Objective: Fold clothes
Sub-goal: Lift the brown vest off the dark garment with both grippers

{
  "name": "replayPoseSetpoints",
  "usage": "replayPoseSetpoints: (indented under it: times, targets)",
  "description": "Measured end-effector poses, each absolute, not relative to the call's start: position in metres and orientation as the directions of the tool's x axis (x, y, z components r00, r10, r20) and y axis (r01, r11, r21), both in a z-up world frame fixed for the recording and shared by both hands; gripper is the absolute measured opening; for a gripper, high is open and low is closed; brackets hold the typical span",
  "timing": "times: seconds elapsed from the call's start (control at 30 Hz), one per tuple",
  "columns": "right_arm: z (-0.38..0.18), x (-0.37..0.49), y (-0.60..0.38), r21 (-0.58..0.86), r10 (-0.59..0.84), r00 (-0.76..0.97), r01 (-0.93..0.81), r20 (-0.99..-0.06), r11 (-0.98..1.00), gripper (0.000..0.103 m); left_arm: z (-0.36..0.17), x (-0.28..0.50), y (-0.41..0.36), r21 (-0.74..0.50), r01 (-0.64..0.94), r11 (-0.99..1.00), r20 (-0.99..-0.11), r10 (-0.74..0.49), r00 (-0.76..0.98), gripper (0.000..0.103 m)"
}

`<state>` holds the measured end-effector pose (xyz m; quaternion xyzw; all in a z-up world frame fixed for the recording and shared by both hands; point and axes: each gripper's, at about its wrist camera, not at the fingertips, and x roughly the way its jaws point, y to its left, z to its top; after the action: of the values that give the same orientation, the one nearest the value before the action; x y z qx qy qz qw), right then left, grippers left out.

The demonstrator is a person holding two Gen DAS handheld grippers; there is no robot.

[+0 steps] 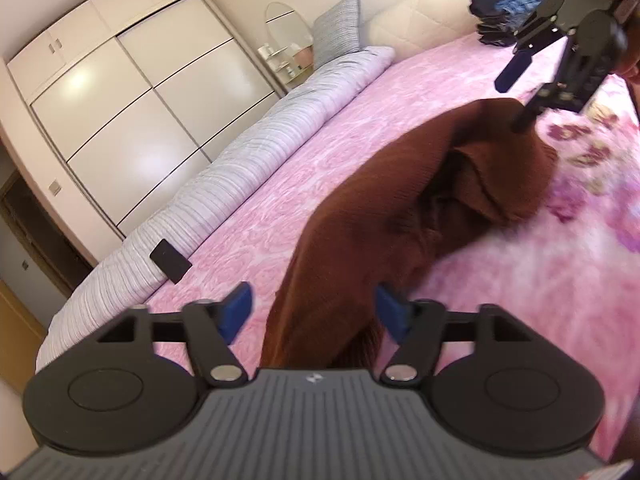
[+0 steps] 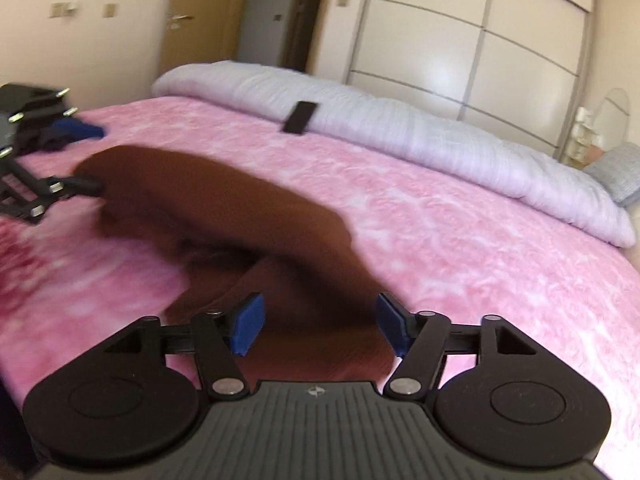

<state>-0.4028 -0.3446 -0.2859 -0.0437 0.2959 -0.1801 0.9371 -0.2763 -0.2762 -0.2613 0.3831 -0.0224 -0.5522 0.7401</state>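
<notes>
A brown knitted garment (image 1: 380, 216) lies crumpled in a long strip across the pink bedspread (image 1: 320, 132). One end of it runs between the blue pads of my left gripper (image 1: 316, 312), which stands open, its pads clear of the cloth. The other end (image 2: 312, 320) lies between the jaws of my right gripper (image 2: 320, 326), also open and not pressing on it. Each wrist view shows the other gripper at the far end of the garment (image 2: 224, 208): the right gripper (image 1: 518, 94) at upper right, the left gripper (image 2: 88, 158) at the left edge, both with fingers apart.
A rolled grey striped duvet (image 1: 224, 184) runs along the bed's far side with a black phone (image 1: 170, 260) lying on it. A pile of dark folded clothes (image 1: 508, 4) sits near the headboard. A grey pillow (image 1: 338, 28) and white wardrobe (image 1: 120, 100) stand beyond.
</notes>
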Motion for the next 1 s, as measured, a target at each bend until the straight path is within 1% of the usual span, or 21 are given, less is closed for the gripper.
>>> replayPoseSetpoints:
  times: [0.03,0.07,0.13,0.2,0.23,0.27,0.3,0.33,0.37,0.43,0.47,0.5,0.53,0.57,0.6,0.67,0.77,0.87,1.0]
  targets:
    - [-0.287,-0.408,-0.335,-0.193,-0.341,0.759,0.281,-0.554,0.94,0.076,-0.266,-0.277,-0.276,0.614,0.785,0.085,-0.399,-0.824,0.402,0.074]
    - [-0.291,-0.409,-0.327,-0.212,-0.335,0.75,0.259,-0.571,0.942,0.078,-0.271,-0.277,-0.276,0.633,0.77,0.079,-0.406,-0.813,0.417,0.073]
    - [-0.3,-0.409,-0.314,-0.249,-0.331,0.728,0.223,-0.6,0.943,0.078,-0.278,-0.273,-0.283,0.662,0.747,0.065,-0.422,-0.791,0.442,0.068]
    - [-0.308,-0.406,-0.307,-0.295,-0.347,0.712,0.203,-0.611,0.934,0.078,-0.279,-0.269,-0.289,0.68,0.73,0.067,-0.414,-0.787,0.458,0.055]
    - [-0.311,-0.404,-0.305,-0.317,-0.359,0.708,0.198,-0.608,0.928,0.078,-0.278,-0.268,-0.292,0.692,0.718,0.068,-0.406,-0.786,0.466,0.051]
    - [-0.314,-0.401,-0.304,-0.34,-0.37,0.704,0.191,-0.606,0.921,0.078,-0.277,-0.267,-0.295,0.697,0.714,0.064,-0.406,-0.786,0.466,0.042]
    - [-0.317,-0.397,-0.303,-0.363,-0.38,0.7,0.183,-0.604,0.914,0.078,-0.275,-0.265,-0.298,0.692,0.72,0.059,-0.409,-0.789,0.458,0.03]
    - [-0.32,-0.393,-0.304,-0.385,-0.387,0.698,0.17,-0.603,0.907,0.078,-0.273,-0.264,-0.303,0.685,0.726,0.055,-0.417,-0.788,0.453,0.024]
    - [-0.325,-0.389,-0.304,-0.406,-0.39,0.695,0.152,-0.605,0.901,0.077,-0.272,-0.262,-0.306,0.682,0.73,0.054,-0.42,-0.787,0.451,0.014]
    - [-0.335,-0.381,-0.305,-0.447,-0.394,0.686,0.111,-0.612,0.887,0.074,-0.269,-0.258,-0.313,0.67,0.74,0.059,-0.425,-0.787,0.447,0.012]
    - [-0.339,-0.378,-0.307,-0.466,-0.394,0.687,0.091,-0.611,0.88,0.063,-0.265,-0.255,-0.315,0.653,0.754,0.07,-0.425,-0.79,0.442,0.011]
    - [-0.341,-0.375,-0.309,-0.482,-0.396,0.692,0.079,-0.603,0.873,0.057,-0.261,-0.252,-0.317,0.636,0.768,0.081,-0.427,-0.792,0.437,0.01]
    - [-0.342,-0.374,-0.312,-0.489,-0.401,0.694,0.081,-0.597,0.868,0.041,-0.256,-0.25,-0.318,0.625,0.775,0.091,-0.425,-0.793,0.436,0.01]
    - [-0.34,-0.373,-0.315,-0.49,-0.407,0.696,0.091,-0.591,0.867,0.021,-0.251,-0.248,-0.318,0.622,0.777,0.099,-0.422,-0.794,0.438,0.01]
    - [-0.336,-0.373,-0.318,-0.488,-0.414,0.702,0.109,-0.579,0.866,0.011,-0.244,-0.247,-0.319,0.624,0.775,0.102,-0.417,-0.796,0.44,0.01]
    - [-0.321,-0.381,-0.32,-0.486,-0.428,0.724,0.146,-0.541,0.862,0.009,-0.227,-0.25,-0.316,0.628,0.77,0.113,-0.395,-0.806,0.441,0.009]
    - [-0.286,-0.4,-0.321,-0.494,-0.464,0.757,0.215,-0.46,0.842,0.009,-0.2,-0.26,-0.305,0.631,0.765,0.128,-0.362,-0.823,0.437,0.009]
    - [-0.245,-0.426,-0.319,-0.496,-0.511,0.782,0.304,-0.357,0.813,0.008,-0.164,-0.276,-0.285,0.641,0.75,0.166,-0.305,-0.84,0.448,0.009]
    - [-0.191,-0.468,-0.311,-0.467,-0.568,0.799,0.432,-0.198,0.771,0.008,-0.116,-0.291,-0.252,0.617,0.751,0.236,-0.241,-0.851,0.466,0.009]
